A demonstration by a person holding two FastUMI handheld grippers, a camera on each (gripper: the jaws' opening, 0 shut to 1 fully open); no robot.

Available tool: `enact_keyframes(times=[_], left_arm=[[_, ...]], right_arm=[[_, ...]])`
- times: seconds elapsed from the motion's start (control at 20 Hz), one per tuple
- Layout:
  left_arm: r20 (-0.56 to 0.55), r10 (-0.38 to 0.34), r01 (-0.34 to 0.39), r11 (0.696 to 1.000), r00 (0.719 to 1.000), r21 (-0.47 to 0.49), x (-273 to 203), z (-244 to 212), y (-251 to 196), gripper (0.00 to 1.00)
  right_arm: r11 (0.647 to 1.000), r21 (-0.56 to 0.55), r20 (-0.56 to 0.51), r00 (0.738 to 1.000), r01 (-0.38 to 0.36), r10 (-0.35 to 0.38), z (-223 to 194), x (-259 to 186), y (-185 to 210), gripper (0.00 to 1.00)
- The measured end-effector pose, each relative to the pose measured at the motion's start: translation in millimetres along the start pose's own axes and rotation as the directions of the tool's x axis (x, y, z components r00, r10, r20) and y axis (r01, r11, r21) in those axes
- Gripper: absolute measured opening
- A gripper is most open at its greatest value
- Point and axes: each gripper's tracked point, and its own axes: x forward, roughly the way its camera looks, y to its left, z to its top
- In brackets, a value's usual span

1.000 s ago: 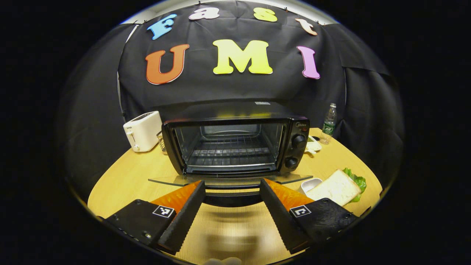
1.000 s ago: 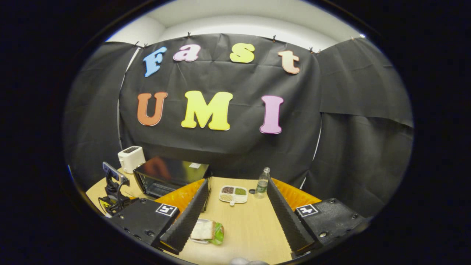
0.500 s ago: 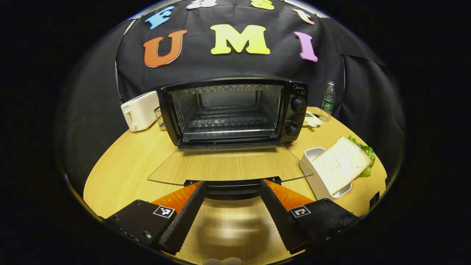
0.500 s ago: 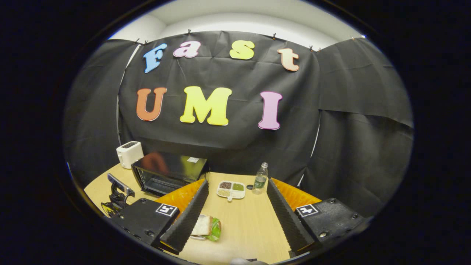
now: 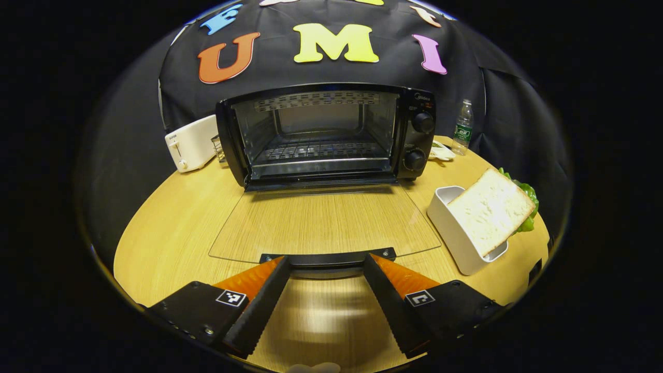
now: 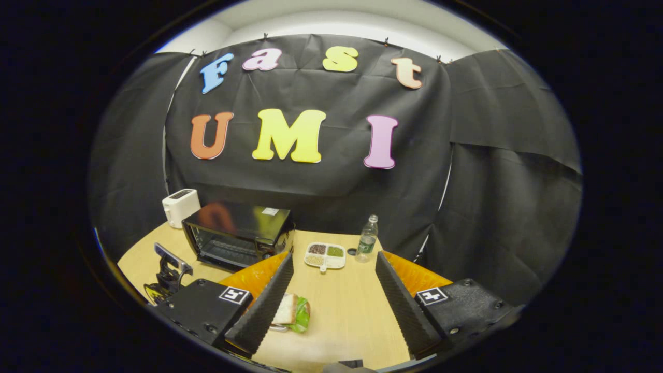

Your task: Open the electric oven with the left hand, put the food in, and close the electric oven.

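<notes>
Sandwich (image 5: 491, 210) leans on a small white tray (image 5: 456, 243), right of the oven (image 5: 326, 135) and just beside its lowered glass door (image 5: 323, 223); bread looks soft and light, lettuce loose under it, so I judge the stiffer tray rim the safer hold; left gripper (image 5: 326, 282) sits with jaws spread at the door handle (image 5: 327, 257), pressing nothing; right gripper (image 6: 334, 295) hovers with jaws apart, well in front of the oven.

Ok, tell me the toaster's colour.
White; the toaster shows best in the left gripper view.
</notes>
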Motion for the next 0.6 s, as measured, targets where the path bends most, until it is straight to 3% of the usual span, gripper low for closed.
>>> enact_keyframes(times=[0.35, 0.6], left_arm=[[0.090, -0.003, 0.001, 1.000, 0.996, 0.021, -34.2, 41.7, 4.7, 0.96], [0.230, 0.017, -0.021, 1.000, 0.973, 0.012, -91.2, 109.6, 16.6, 0.96]], right_arm=[[0.999, 0.040, -0.061, 0.998, -0.022, 0.025, -29.6, 17.8, -2.4, 1.00], [0.992, 0.104, -0.177, 0.981, -0.064, 0.082, -95.4, 35.3, 10.6, 1.00]])
